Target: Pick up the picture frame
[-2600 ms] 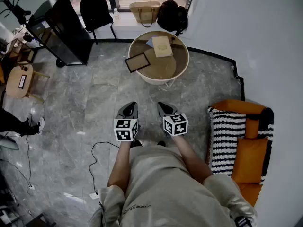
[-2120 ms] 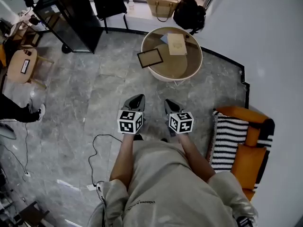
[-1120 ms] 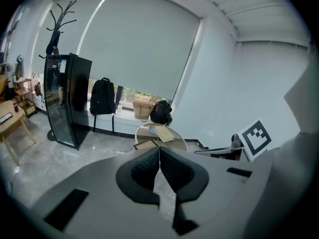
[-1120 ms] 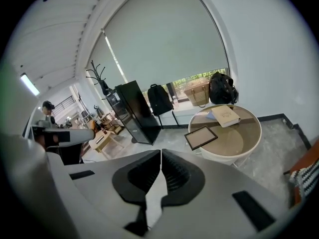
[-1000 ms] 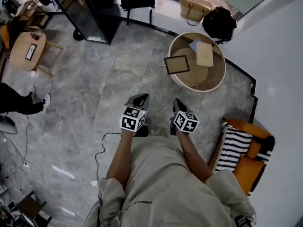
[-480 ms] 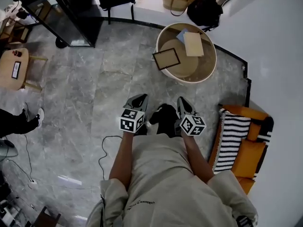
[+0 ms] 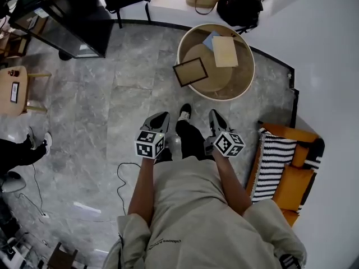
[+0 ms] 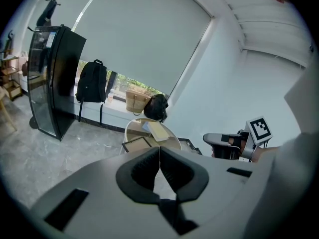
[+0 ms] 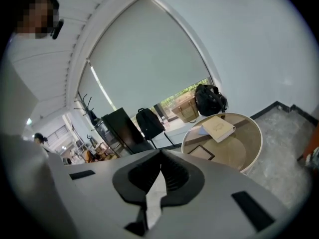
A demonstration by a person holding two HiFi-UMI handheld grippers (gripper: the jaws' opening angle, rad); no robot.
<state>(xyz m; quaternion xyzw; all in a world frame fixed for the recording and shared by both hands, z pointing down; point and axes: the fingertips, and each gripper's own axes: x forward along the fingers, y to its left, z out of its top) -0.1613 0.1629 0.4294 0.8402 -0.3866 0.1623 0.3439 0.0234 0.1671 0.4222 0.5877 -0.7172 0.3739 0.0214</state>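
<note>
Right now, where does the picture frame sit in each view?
Head view: picture frame at the round table's left rim, upper centre.
Left gripper view: picture frame just left of centre, on the table's near edge.
Right gripper view: picture frame right of centre, on the table's near side.
Shared landmark: the tan book lying beyond it on the table.

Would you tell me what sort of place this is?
Likely an office lounge: a round coffee table with a picture frame, an orange sofa, and bags on the window ledge.
</note>
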